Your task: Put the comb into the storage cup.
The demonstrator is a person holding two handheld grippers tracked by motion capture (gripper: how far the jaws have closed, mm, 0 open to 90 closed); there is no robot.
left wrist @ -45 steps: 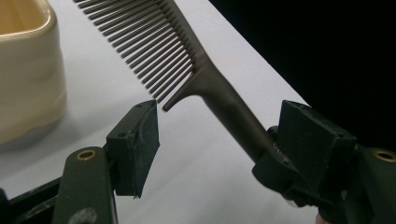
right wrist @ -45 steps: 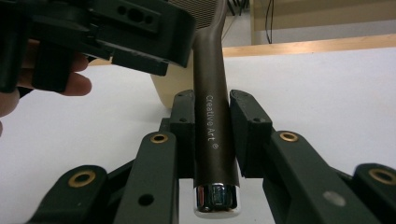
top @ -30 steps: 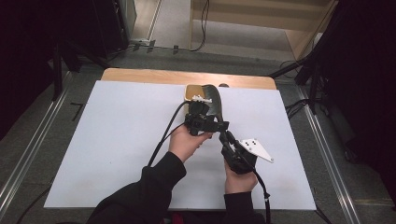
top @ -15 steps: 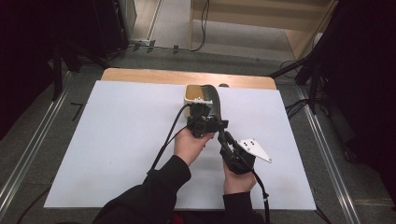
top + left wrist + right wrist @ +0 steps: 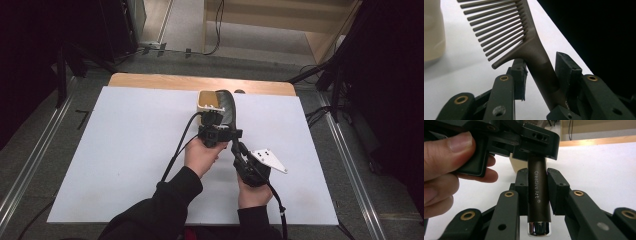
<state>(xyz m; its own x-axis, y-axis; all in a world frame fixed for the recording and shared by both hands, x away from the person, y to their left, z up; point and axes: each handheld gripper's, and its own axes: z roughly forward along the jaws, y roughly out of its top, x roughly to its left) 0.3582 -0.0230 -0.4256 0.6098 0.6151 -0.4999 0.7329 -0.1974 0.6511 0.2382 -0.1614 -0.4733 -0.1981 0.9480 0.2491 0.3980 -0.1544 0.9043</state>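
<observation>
Comb (image 5: 506,32) handle's clamped in both grippers, right gripper (image 5: 537,187) low on it and left gripper (image 5: 540,72), jaws just closing in, nearer the teeth. Beige cup (image 5: 209,101) sits by the desk's (image 5: 125,150) far edge.

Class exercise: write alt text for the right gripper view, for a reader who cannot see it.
The right tool clamps the dark handle of a comb, printed "Creative Art", with a chrome end cap. Above, the left tool, held in a hand, meets the same handle over a white table.

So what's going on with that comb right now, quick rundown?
Right gripper clamped on comb handle. Left gripper has just been closing around the comb's neck, contact unclear. Beige cup just beyond, nothing blocking.
</observation>
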